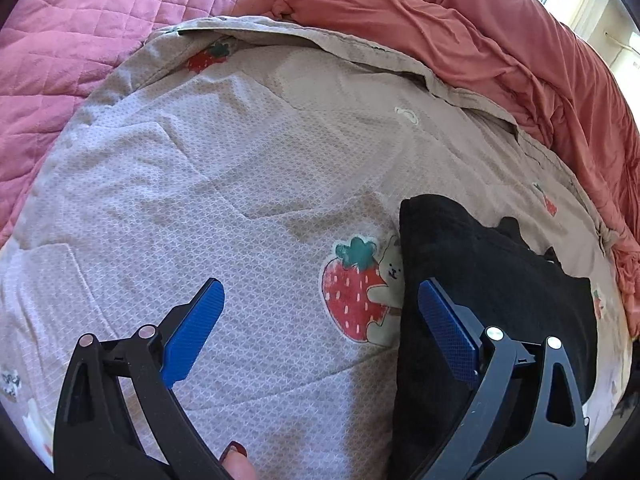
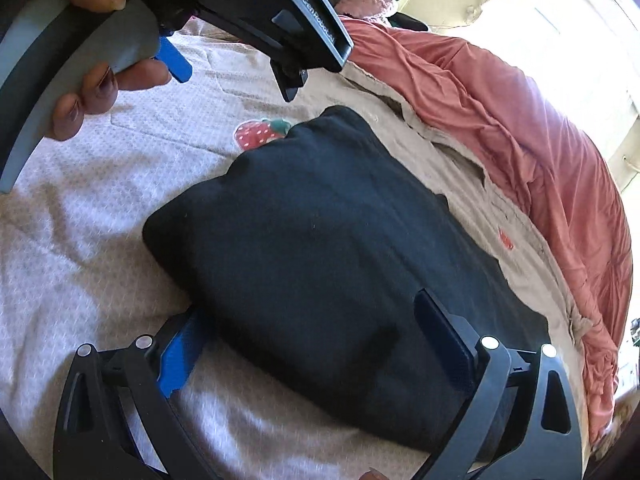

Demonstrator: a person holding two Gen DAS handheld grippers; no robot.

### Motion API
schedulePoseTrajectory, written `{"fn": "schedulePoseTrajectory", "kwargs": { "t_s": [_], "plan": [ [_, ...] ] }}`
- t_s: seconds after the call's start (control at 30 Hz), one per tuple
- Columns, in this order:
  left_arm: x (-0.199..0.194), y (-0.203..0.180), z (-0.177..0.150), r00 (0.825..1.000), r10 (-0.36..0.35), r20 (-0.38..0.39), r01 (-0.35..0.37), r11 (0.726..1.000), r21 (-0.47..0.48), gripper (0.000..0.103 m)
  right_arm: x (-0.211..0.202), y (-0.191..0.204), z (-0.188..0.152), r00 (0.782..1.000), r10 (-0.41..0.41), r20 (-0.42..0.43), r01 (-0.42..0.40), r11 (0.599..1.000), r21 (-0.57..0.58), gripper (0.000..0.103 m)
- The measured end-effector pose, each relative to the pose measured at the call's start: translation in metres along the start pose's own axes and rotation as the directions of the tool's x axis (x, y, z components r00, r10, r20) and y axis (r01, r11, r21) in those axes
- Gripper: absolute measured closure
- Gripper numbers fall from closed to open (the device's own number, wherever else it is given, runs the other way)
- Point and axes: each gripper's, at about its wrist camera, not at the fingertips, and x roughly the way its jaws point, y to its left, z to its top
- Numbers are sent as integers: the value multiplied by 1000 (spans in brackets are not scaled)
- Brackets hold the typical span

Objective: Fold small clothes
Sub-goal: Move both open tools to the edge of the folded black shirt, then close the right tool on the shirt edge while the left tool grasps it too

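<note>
A folded black garment [image 2: 320,248] lies on a beige strawberry-print bed cover [image 2: 80,208]; it also shows in the left wrist view [image 1: 480,280] at the right. My left gripper [image 1: 320,312] is open and empty, hovering over the cover with its right finger above the garment's left edge. My right gripper [image 2: 312,332] is open wide and straddles the garment's near end, the left finger [image 2: 180,356] beside its edge, the right finger [image 2: 444,336] over the cloth. The left gripper's body [image 2: 280,20] and the hand holding it show at the top left of the right wrist view.
A crumpled terracotta blanket [image 1: 480,40] runs along the far and right side of the bed. A pink quilted spread [image 1: 80,32] lies at the far left. A strawberry-and-bear print [image 1: 360,292] sits just left of the garment. A bright window [image 2: 560,20] is at the far right.
</note>
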Motion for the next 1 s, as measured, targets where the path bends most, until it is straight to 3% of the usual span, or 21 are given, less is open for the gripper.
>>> {"fn": "schedulePoseTrajectory", "kwargs": {
  "t_s": [0.03,0.17,0.23,0.3,0.43,0.63,0.7,0.77,0.8,0.9,0.97,1.0],
  "plan": [
    [2,0,1,1000,-13,-3,13,1000,-5,12,-2,0,0,1000,8,12,-8,1000,1,28],
    [9,3,5,993,-120,-23,119,991,-58,12,-12,-4,-2,998,32,62,-33,999,15,53],
    [13,4,6,973,-227,-40,221,969,-110,12,-15,-9,-1,996,63,68,-66,997,40,77],
    [15,2,5,947,-316,-54,307,942,-137,12,-18,-19,-2,990,123,66,-129,987,99,85],
    [20,-15,4,920,-385,-69,377,920,-112,12,-23,-37,-4,975,207,84,-219,959,179,92],
    [40,-36,-3,876,-458,-149,445,889,-110,14,-35,-41,-4,972,204,113,-222,959,177,94],
    [44,-39,-7,865,-475,-162,461,880,-116,26,-36,-40,-5,972,207,110,-224,958,179,94],
    [50,-41,-11,836,-517,-186,497,856,-145,46,-36,-39,-6,972,207,108,-224,958,178,94],
    [51,-41,-12,827,-527,-195,505,850,-151,50,-36,-39,-6,972,209,105,-225,958,177,94],
    [54,-48,-16,830,-515,-215,496,857,-137,56,-36,-38,-7,972,213,100,-229,955,187,94],
    [52,-53,-18,839,-500,-216,486,866,-116,76,-37,-38,-7,972,216,97,-232,953,196,94],
    [50,-55,-17,842,-496,-212,484,869,-107,79,-35,-41,-6,972,217,95,-232,953,197,94]
  ]
}}
